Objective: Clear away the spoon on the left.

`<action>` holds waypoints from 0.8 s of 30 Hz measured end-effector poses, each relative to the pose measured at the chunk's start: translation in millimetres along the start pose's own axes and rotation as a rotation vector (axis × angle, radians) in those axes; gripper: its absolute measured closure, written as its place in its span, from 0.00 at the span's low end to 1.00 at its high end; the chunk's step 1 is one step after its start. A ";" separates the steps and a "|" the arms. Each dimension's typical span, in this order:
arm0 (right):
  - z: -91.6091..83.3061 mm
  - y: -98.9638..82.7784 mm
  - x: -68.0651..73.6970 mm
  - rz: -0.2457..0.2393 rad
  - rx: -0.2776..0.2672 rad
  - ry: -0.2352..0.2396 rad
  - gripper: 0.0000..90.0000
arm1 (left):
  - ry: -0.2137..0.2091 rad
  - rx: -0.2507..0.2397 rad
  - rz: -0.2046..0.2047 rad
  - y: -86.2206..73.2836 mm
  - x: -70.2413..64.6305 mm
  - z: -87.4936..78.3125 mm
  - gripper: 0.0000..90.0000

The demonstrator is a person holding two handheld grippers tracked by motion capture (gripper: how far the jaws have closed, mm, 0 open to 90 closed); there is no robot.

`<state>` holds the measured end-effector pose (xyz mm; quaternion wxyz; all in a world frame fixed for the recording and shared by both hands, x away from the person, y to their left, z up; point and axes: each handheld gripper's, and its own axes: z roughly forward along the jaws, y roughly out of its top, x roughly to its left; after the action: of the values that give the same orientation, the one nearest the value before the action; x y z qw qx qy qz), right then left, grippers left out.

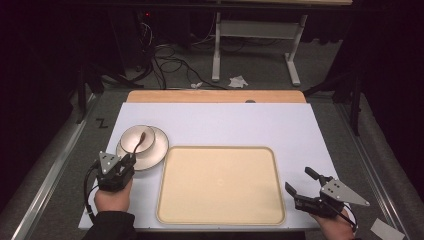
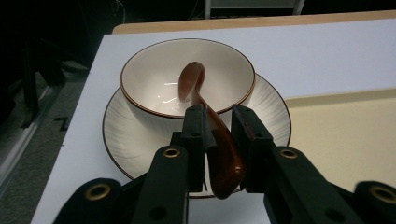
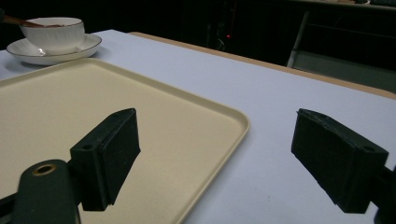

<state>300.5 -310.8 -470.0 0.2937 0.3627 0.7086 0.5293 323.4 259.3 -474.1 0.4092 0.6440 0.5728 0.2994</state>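
A brown spoon (image 1: 140, 139) (image 2: 194, 81) lies in a white bowl (image 1: 131, 136) (image 2: 154, 79), its handle reaching out over the near rim. The bowl stands on a white saucer (image 1: 158, 150) (image 2: 126, 140) at the table's left. My left gripper (image 1: 131, 158) (image 2: 218, 112) has its jaws close on either side of the spoon handle; the left pad meets it and a thin gap shows at the right pad. My right gripper (image 1: 298, 180) (image 3: 215, 154) hovers open and holds nothing, above the table at the front right, just past the tray's right rim.
A large cream tray (image 1: 220, 148) (image 3: 224, 116) (image 2: 345, 130) lies bare in the middle of the white mat (image 1: 225, 120), right beside the saucer. Behind the mat a wooden table edge (image 1: 215, 96) shows, then a floor with cables and a white desk frame (image 1: 216, 55).
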 end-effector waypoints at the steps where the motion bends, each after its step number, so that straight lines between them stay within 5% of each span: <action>1: 1.3 0.0 1.7 0.012 0.010 -0.008 0.18 | 0.004 -0.004 -0.006 -0.3 1.1 -1.1 0.89; 24: 6.0 -0.8 12.3 -0.045 0.037 0.039 0.18 | 0.100 -0.015 0.038 -0.9 6.5 -7.6 0.93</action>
<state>298.2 -297.5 -472.7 0.2850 0.3418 0.7316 0.5165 317.5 267.1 -471.7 0.3791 0.6359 0.5779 0.3435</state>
